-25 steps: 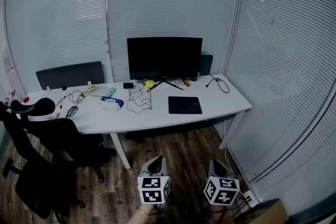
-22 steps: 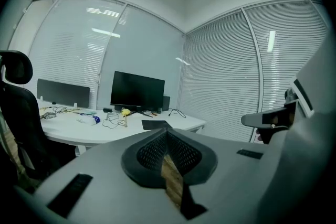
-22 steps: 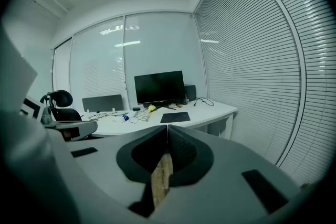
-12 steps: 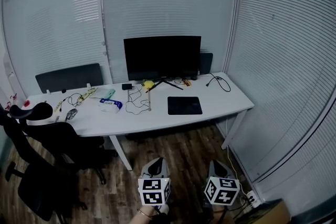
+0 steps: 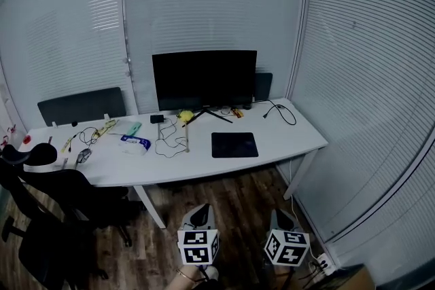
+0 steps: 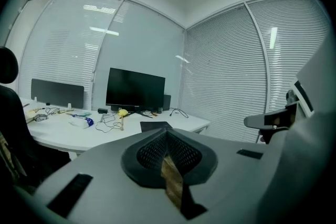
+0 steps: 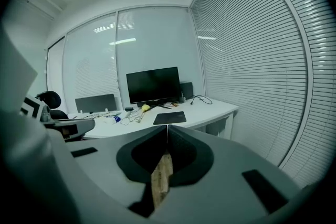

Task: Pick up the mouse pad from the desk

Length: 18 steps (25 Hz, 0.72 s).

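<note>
A black rectangular mouse pad lies flat on the white desk, in front of the black monitor and right of centre. It also shows in the left gripper view as the mouse pad and in the right gripper view as the mouse pad. Both grippers hang low over the wood floor, well short of the desk. My left gripper and right gripper are shut with nothing between the jaws. In their own views the left gripper and right gripper point toward the desk.
A black office chair stands at the desk's left end. Cables, a blue-and-white pack, a yellow object and a mouse lie on the left half. Blinds cover the right glass wall. A socket strip lies on the floor.
The desk has shifted left and slightly lower in the head view as the view turned. Both grippers stay at the bottom of the view, still shut.
</note>
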Tool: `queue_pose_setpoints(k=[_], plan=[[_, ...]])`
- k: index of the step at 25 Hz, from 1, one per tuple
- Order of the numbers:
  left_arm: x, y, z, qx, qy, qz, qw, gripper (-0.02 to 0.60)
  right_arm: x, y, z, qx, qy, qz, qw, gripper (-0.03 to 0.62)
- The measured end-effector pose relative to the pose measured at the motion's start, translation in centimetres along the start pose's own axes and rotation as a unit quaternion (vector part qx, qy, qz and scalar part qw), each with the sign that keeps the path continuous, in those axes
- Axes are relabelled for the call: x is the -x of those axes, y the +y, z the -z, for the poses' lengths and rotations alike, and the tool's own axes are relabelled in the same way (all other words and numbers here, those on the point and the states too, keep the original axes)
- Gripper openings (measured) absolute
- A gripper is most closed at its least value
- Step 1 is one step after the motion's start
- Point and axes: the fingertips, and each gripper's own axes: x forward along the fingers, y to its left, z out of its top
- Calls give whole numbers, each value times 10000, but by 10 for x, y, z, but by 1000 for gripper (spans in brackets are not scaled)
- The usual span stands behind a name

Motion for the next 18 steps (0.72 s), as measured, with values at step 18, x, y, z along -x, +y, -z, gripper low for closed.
queue_pose_setpoints(k=[18], plan=[[-104,38,-39,86,-62,3,9999,15,-104,-3,-53,174,16,32,9998,34]])
